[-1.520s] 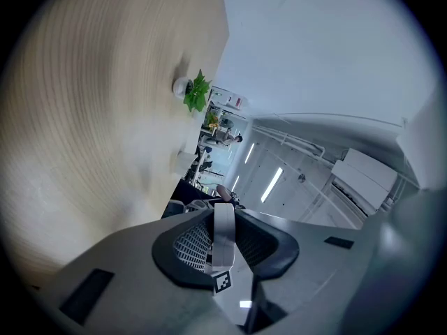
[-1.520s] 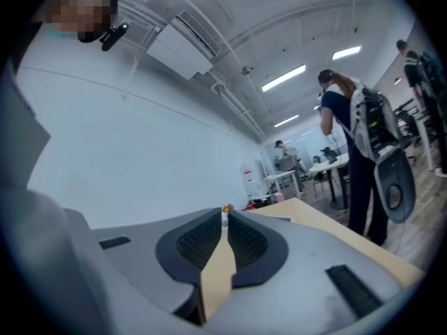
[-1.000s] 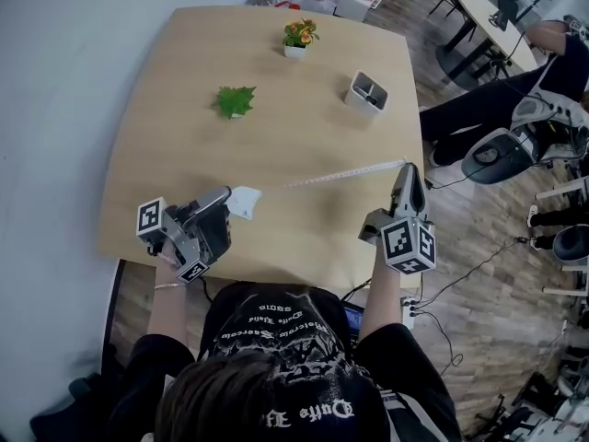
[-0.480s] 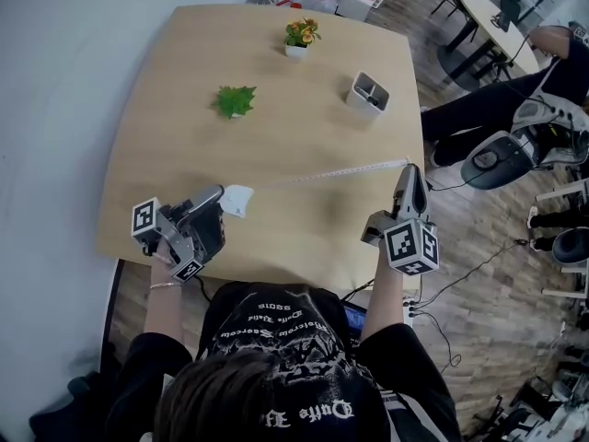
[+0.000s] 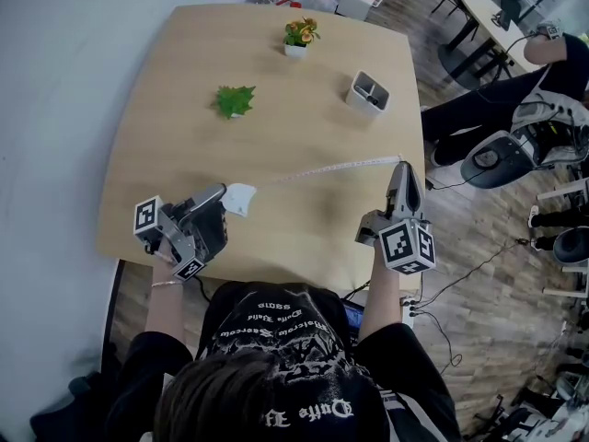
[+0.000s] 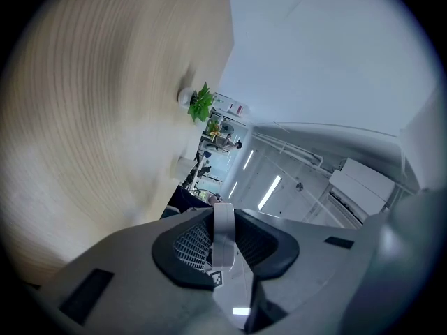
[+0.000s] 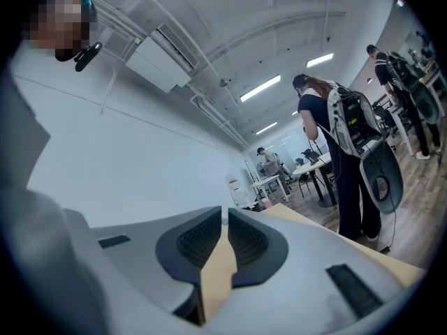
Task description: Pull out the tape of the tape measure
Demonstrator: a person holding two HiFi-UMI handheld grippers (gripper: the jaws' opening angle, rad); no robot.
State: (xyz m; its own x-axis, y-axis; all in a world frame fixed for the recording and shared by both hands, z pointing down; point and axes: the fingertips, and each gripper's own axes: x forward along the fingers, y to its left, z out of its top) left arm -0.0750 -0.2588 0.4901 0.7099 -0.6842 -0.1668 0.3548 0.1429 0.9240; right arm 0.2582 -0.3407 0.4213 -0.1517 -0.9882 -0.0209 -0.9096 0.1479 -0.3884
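Tip of tape (image 5: 331,168) hidden inside right tongs (image 5: 402,166); its markings too small

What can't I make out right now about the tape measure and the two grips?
- Tape markings: head view, too small to read.
- Tape's end hook: head view, hidden at the tip of the right claw.
- Tape measure case: left gripper view shows only its edge; the left claw covers the rest.

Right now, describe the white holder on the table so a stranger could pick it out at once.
On the light wooden table, look past the stretched tape toward the far right corner. The white holder stands there, right of the green leafy plant and nearer than the flower pot; it alone is boxy, open-topped and holds no plant.
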